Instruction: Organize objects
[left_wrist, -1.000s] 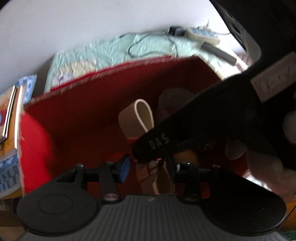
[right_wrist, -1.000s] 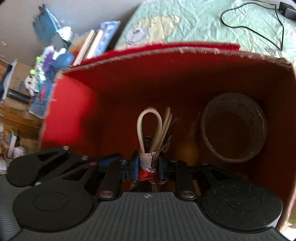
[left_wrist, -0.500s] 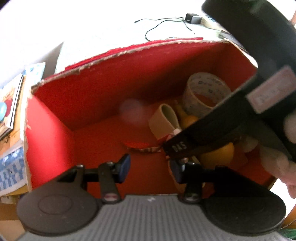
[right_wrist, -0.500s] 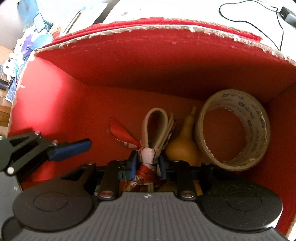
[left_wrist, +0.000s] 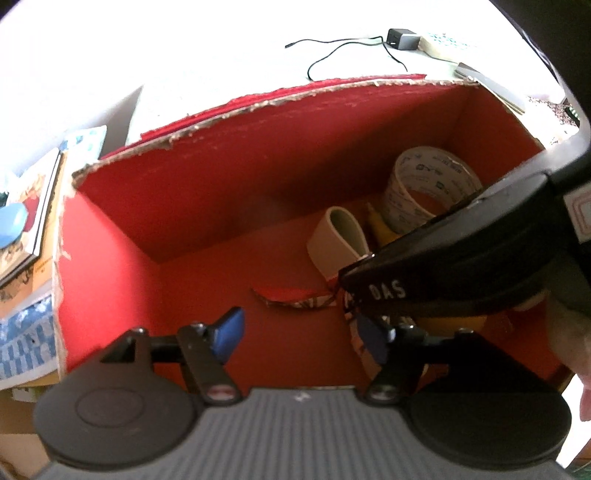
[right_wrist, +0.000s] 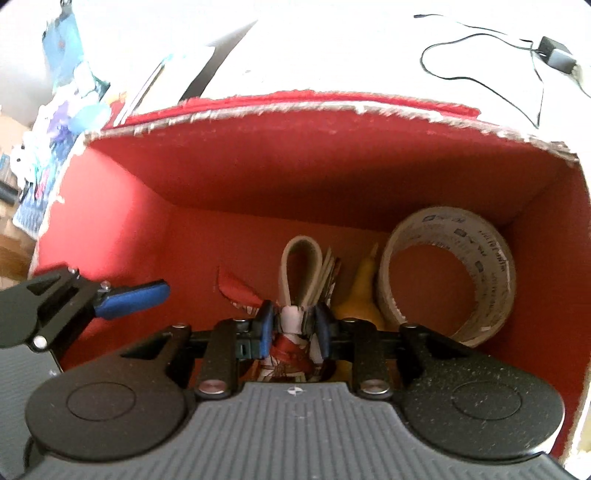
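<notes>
- Inside the red box (right_wrist: 258, 173), our left tool (left_wrist: 299, 332) hangs released, nothing between its blue pads, left of the bundle.
- Our right tool (right_wrist: 293, 325) is clenched on the folded cream strap bundle (right_wrist: 299, 266), low in the box.
- A yellow gourd (right_wrist: 360, 295) and tape roll (right_wrist: 447, 273) sit right of the bundle.

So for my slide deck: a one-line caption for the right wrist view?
Right tool shut on ribbon-tied strap bundle inside red box, beside tape roll.
</notes>
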